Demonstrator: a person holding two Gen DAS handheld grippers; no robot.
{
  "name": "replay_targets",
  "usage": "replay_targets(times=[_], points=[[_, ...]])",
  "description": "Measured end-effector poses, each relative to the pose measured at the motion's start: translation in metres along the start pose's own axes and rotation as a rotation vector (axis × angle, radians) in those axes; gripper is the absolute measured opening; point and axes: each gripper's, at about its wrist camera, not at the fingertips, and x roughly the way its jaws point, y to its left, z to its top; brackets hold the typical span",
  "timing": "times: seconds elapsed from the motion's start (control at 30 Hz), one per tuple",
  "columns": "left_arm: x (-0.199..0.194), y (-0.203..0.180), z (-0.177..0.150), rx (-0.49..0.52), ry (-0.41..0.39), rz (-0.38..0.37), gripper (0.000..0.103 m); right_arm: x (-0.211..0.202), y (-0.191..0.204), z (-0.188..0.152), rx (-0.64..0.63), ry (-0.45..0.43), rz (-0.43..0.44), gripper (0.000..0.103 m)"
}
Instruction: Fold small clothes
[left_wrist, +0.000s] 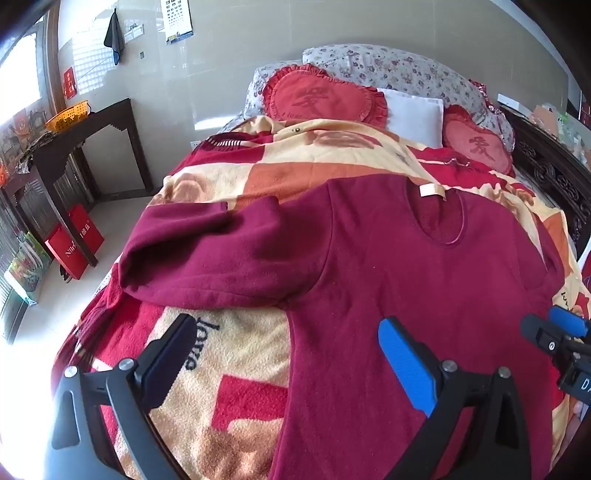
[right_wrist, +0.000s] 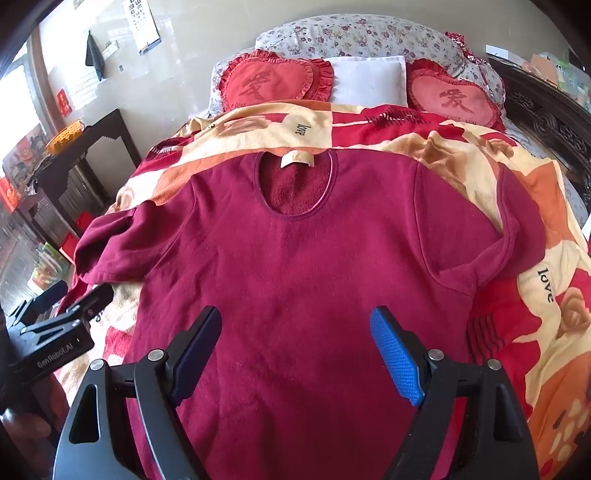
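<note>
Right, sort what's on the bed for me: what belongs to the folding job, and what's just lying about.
For the job:
- maroon top, spread flat on the blanket
- left gripper, open
- right gripper, open

Lying about:
- blanket
- heart cushions
- white pillow
- dark side table
- red boxes on the floor

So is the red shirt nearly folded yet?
Not yet. Done: the maroon shirt lies spread flat, neck up, on the blanket. In hand: nothing; the left gripper and right gripper hover open above it. Left: both sleeves and the body need folding.
</note>
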Motion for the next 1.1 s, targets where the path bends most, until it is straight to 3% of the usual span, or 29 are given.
replay_targets(times=[0.3,0.47,0.6,1.1], points=[[0.0,0.002,-0.001,-0.007,0.015,-0.015,0.101,0.001,0.002,-0.004,-0.02,0.007,-0.022,0.068],[0.013,0.012,-0.003,-0.028,0.077,-0.035,0.101,0.0,0.003,-0.006,-0.039,0.0,-0.048,0.068],[0.012,-0.005,-0.006,-0.022,0.085,-0.028,0.101,0.001,0.001,-0.007,-0.04,0.001,-0.057,0.068],[0.017,0.0,-0.007,-0.041,0.097,-0.032,0.101,0.011,-0.006,-0.013,-0.01,0.026,-0.06,0.068]])
